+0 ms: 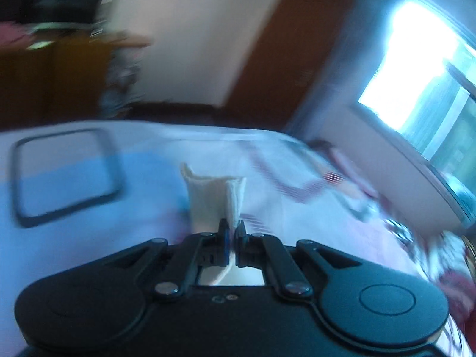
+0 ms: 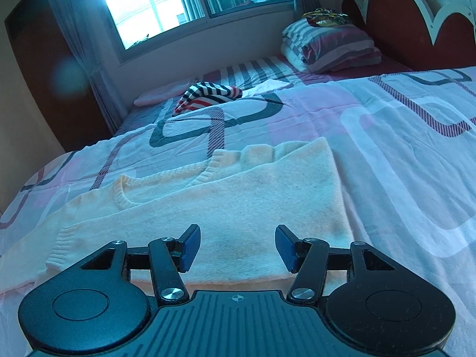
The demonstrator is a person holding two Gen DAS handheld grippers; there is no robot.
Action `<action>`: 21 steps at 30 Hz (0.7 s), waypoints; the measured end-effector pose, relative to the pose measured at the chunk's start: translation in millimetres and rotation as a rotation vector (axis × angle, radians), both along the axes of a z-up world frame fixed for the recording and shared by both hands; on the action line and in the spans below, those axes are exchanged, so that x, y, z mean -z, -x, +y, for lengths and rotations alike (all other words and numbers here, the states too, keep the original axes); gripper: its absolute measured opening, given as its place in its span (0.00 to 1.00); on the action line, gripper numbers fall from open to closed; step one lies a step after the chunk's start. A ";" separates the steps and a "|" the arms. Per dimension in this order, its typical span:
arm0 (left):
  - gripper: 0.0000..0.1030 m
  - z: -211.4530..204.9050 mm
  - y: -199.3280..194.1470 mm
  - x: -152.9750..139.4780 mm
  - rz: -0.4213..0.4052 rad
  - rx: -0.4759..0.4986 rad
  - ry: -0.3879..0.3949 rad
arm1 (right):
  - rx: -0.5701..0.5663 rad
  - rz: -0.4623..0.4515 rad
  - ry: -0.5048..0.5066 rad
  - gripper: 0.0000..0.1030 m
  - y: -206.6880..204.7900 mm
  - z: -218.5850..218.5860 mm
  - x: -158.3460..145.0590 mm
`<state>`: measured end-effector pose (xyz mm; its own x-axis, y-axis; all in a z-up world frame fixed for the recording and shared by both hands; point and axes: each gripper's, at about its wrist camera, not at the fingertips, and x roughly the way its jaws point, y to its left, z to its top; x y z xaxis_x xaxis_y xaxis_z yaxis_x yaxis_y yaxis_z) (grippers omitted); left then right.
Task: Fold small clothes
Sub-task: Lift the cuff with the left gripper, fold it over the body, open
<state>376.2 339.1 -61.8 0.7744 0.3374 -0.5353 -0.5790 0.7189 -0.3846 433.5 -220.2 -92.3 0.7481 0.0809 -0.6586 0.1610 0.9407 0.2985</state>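
Left gripper (image 1: 232, 229) was pinched tight on a fold of the cream knit sweater (image 1: 214, 199), cloth standing up between the pads, lifted off the bed (image 1: 74, 253); this view was motion-blurred. Right gripper (image 2: 238, 245) was spread wide, nothing between its blue pads (image 2: 190, 245), low over the sweater (image 2: 238, 196). From the right wrist view the sweater lay flat on the patterned bedsheet (image 2: 401, 154), ribbed neckline toward the left, right edge straight, hem edge just under the gripper. Bare sheet lay right of the sweater and beyond it. Farther back sat a striped garment (image 2: 208, 93), well apart. A folded striped quilt (image 2: 330, 44) lay by the headboard (image 2: 395, 20), with a window (image 2: 166, 3) behind.
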 end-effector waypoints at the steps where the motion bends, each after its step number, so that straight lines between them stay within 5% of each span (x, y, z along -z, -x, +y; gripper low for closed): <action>1: 0.02 -16.9 -8.0 -5.5 -0.005 0.054 -0.029 | 0.007 -0.003 -0.003 0.55 1.6 -3.1 -0.6; 9: 0.02 -182.4 -68.1 -14.8 0.018 0.481 -0.158 | 0.065 -0.027 -0.047 0.55 15.9 -29.9 -9.2; 21: 0.02 -373.0 -90.8 27.0 0.154 0.887 -0.247 | 0.095 -0.063 -0.117 0.55 36.9 -55.6 -23.5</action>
<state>467.0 -34.0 -88.8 0.7296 -0.2252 -0.6457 0.1885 0.9739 -0.1266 396.5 -275.8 -68.8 0.7955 0.0816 -0.6005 0.2250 0.8803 0.4178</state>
